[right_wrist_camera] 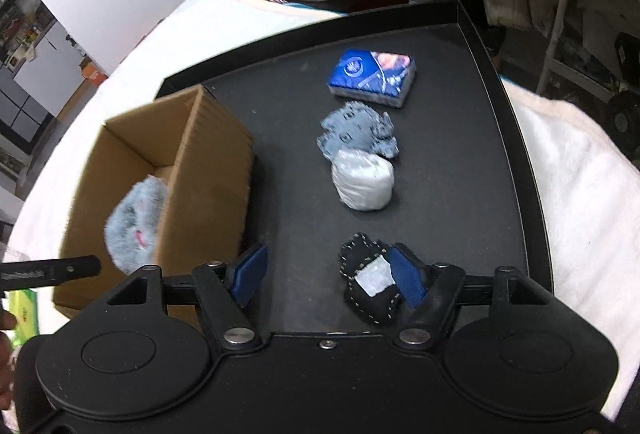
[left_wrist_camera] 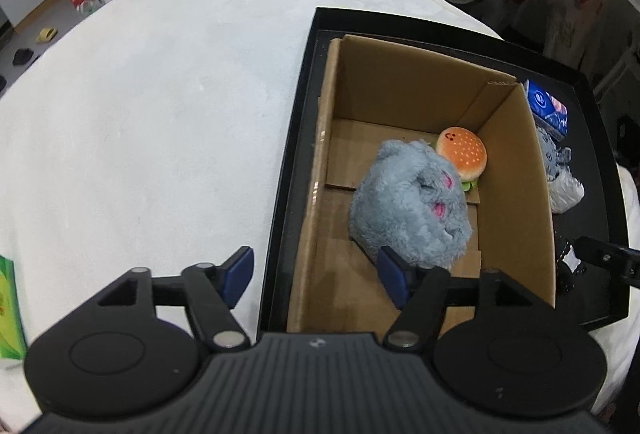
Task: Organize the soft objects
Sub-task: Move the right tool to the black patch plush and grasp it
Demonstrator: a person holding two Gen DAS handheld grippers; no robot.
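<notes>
Grey plush: we see a fluffy grey-blue round plush toy (left_wrist_camera: 412, 206) with pink stitched marks, lying on the floor of the open brown cardboard box (left_wrist_camera: 516, 170). Its long axis runs from near right to far left, ears toward the far end.
Burger plush: a small round orange burger-shaped plush (left_wrist_camera: 462, 153) with a dotted bun and green trim sits touching the grey plush's far right side, face turned up.
Box and tray: the box stands on the left part of the black rimmed tray (right_wrist_camera: 500, 46), which lies on a white fuzzy cloth (left_wrist_camera: 160, 106).
Loose items on the tray, right of the box: a blue tissue pack (right_wrist_camera: 372, 76) farthest, long axis left to right; a crumpled grey knit cloth (right_wrist_camera: 356, 132) just nearer; a white rolled bundle (right_wrist_camera: 362, 180) touching it; a black pouch with white stitching (right_wrist_camera: 370, 282) nearest.
Left gripper (left_wrist_camera: 316, 280): we hold it above the box's near left wall, fingers spread wide, pinching nothing.
Right gripper (right_wrist_camera: 328, 276): fingers spread; the right pad (right_wrist_camera: 408, 278) lies beside the black pouch, and whether it touches we cannot tell.
</notes>
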